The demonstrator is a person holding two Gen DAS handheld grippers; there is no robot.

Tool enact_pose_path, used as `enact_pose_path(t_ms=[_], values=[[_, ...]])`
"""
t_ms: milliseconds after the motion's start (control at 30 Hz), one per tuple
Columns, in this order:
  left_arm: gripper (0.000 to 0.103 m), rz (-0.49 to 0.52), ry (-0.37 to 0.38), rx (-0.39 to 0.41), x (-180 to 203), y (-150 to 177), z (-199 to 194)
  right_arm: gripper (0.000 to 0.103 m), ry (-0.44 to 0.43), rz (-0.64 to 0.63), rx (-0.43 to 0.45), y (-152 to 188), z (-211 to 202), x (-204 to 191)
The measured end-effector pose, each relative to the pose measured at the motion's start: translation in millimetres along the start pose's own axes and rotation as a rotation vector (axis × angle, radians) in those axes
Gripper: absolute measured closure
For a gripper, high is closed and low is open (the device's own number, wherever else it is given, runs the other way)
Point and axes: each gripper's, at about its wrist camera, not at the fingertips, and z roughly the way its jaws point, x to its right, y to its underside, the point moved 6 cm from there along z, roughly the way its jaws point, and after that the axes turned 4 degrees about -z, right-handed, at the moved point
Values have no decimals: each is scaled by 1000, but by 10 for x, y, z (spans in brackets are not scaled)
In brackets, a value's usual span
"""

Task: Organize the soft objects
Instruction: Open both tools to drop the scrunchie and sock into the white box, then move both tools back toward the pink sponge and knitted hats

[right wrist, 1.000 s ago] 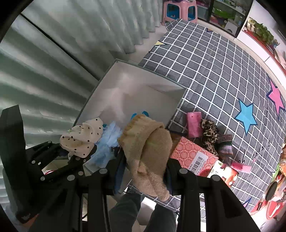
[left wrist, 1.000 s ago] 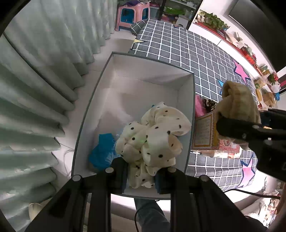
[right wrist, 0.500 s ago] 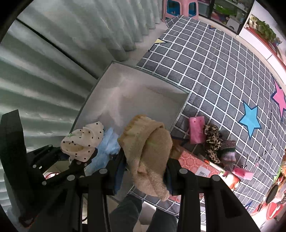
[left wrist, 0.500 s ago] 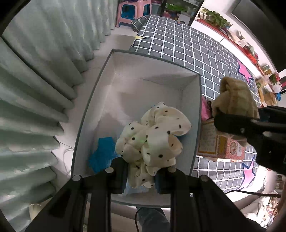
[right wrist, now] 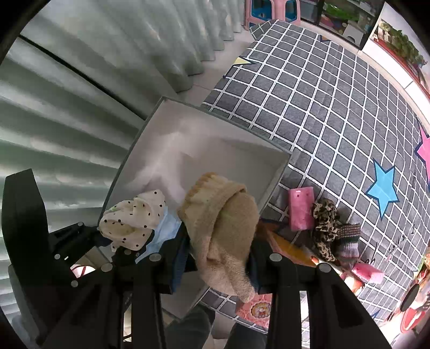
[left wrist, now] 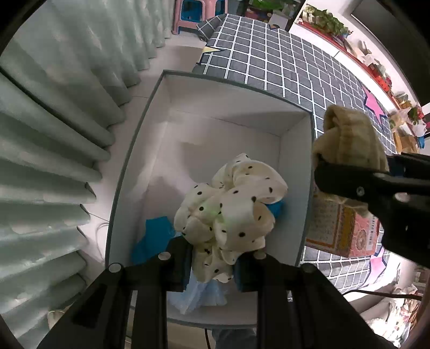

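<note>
Landmark = white box (left wrist: 295,171) w/ grey rim, sitting on the floor between the pale green curtain (left wrist: 53,134) and the grey checked mat (right wrist: 322,107). Left gripper (left wrist: 212,264) points down into the box, fingers closed on a cream polka-dot scrunchie (left wrist: 231,209), which bunches up above the fingertips over the box's near half. Under it, on the box floor, lies a blue cloth (left wrist: 153,239), plus a lighter blue piece (left wrist: 199,292) by the near wall. Right gripper (right wrist: 219,255) hangs over the box's right rim, fingers clamped on a tan knitted sock (right wrist: 223,231); sock droops past the fingers, partly over the box corner, partly over the mat. Just right of the box on the mat: pink patterned carton (left wrist: 341,228), pink block (right wrist: 301,209), leopard-print scrunchie (right wrist: 325,228), striped knit item (right wrist: 348,240). Far end of the box is bare white. Pink stool (right wrist: 271,10) stands well beyond the box, past the mat's far edge.
</note>
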Motion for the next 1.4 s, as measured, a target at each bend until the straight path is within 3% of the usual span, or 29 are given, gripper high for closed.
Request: enact_pose_path(t_ms=[800, 833, 967, 1033, 1067, 1100, 1200, 1267, 1333, 1400], values=[[76, 13, -6, -44, 22, -93, 196, 64, -24, 20, -19, -172, 225, 85], [74, 16, -1, -46, 29, -89, 204, 64, -29, 21, -19, -179, 231, 92], [38, 14, -6, -39, 31, -102, 213, 57, -44, 28, -13, -209, 224, 112], [33, -6, -10, -37, 12, -110, 207, 42, -40, 38, -9, -223, 206, 128], [32, -16, -13, -39, 3, -117, 208, 24, -44, 43, -1, -233, 190, 135], [31, -31, -11, -37, -14, -121, 205, 17, -45, 48, 9, -242, 163, 149], [21, -59, -10, -7, -64, -159, 181, 15, -63, 62, 23, -261, 109, 178], [12, -68, -32, 2, -93, -180, 178, 0, -78, 78, 30, -263, 67, 218], [1, -89, -48, -10, -121, -198, 201, 0, -85, 94, 47, -262, 5, 270], [0, -111, -21, -30, -111, -215, 241, 0, -82, 107, 59, -252, -70, 337]])
